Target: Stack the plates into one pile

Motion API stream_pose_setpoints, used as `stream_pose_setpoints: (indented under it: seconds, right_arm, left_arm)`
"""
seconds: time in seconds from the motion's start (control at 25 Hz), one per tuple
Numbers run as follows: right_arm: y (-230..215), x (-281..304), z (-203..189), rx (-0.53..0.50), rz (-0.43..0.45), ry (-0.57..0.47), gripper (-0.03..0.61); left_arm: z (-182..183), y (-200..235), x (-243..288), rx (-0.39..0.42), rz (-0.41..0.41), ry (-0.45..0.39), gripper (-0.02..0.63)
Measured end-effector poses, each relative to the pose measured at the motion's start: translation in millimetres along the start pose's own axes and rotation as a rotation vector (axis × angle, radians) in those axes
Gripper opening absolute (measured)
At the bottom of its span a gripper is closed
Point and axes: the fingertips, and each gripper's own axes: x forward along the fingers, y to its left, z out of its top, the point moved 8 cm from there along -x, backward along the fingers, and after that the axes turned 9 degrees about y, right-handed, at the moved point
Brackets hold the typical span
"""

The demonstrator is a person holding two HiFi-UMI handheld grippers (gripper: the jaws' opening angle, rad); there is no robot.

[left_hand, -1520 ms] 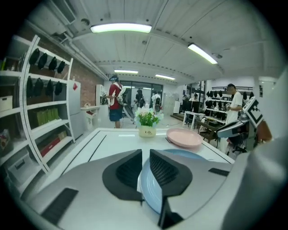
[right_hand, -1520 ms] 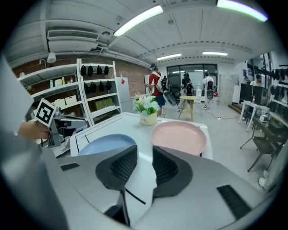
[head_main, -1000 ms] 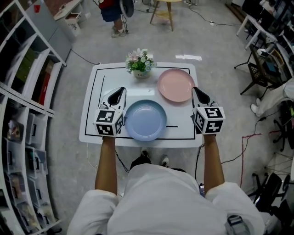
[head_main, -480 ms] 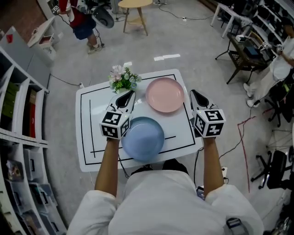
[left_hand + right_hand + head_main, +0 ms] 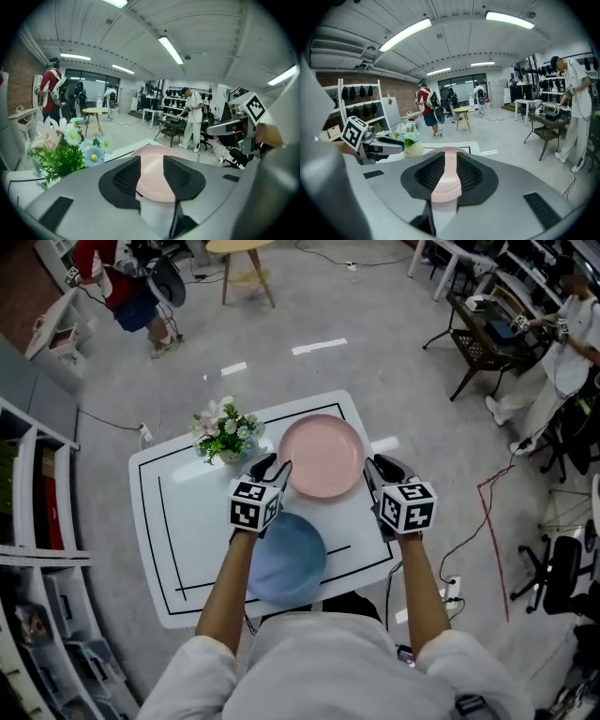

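A pink plate lies at the far right of the white table, with a blue plate nearer me, partly under my left forearm. My left gripper points at the pink plate's left rim. Its jaws are opening, and the pink plate only shows through the gap, with nothing pressed. At the plate's right rim is my right gripper. Its jaws are also opening, a narrow gap framing the pink plate just ahead, with no pad on it.
A pot of flowers stands at the table's far left, close to my left gripper. A black rectangle is taped on the tabletop. Shelves line the left, and people, a stool and desks stand farther off.
Both grippers have moved forward from beside the blue plate to either side of the pink plate, and their jaws have parted. The head view has swung with them.
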Motion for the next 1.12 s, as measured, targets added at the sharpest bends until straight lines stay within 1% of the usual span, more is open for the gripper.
stream_pose_setpoints:
  seconds: [0.12,0.24,0.32,0.48,0.64,0.76,0.84,0.96,1.04,1.12]
  right_arm:
    - [-19.3,33.4,-1.1,-0.017,0.02,0.061,0.117]
    - [-36.7,65.0,-6.3,-0.009,0.058,0.125,0.127]
    - [-47.8,85.5,-10.1,-0.008,0.073,0.163,0.131]
    - [-69.9,122.6,-17.9,-0.026,0.076,0.229,0.152]
    - [-79.7,147.7,-32.8,-0.038,0.125,0.302,0.164]
    - [-83.2,160.7,-42.7,-0.026,0.157,0.338,0.164]
    - [-85.4,166.8,-47.6,-0.02,0.165,0.353,0.159]
    - [-85.1,169.6,-50.6,-0.013,0.164,0.36,0.13]
    - [-83.4,169.9,-51.8,0.004,0.161,0.361,0.109]
    - [-81.3,166.8,-51.5,0.011,0.142,0.358,0.101]
  left_arm:
    - [-9.4,14.5,32.7,-0.045,0.025,0.072,0.163]
    - [-19.1,27.0,59.0,-0.046,0.074,0.152,0.163]
    - [-24.7,35.2,72.6,-0.065,0.101,0.188,0.163]
    - [-28.4,50.1,94.8,-0.136,0.109,0.213,0.163]
    - [-36.7,55.7,108.4,-0.203,0.112,0.253,0.163]
    - [-42.9,57.0,117.7,-0.253,0.119,0.279,0.162]
    - [-46.8,56.2,123.0,-0.278,0.109,0.288,0.155]
    - [-50.5,54.4,125.2,-0.294,0.093,0.282,0.12]
    - [-49.2,53.5,124.4,-0.275,0.104,0.283,0.084]
    - [-47.0,51.8,122.2,-0.246,0.124,0.289,0.084]
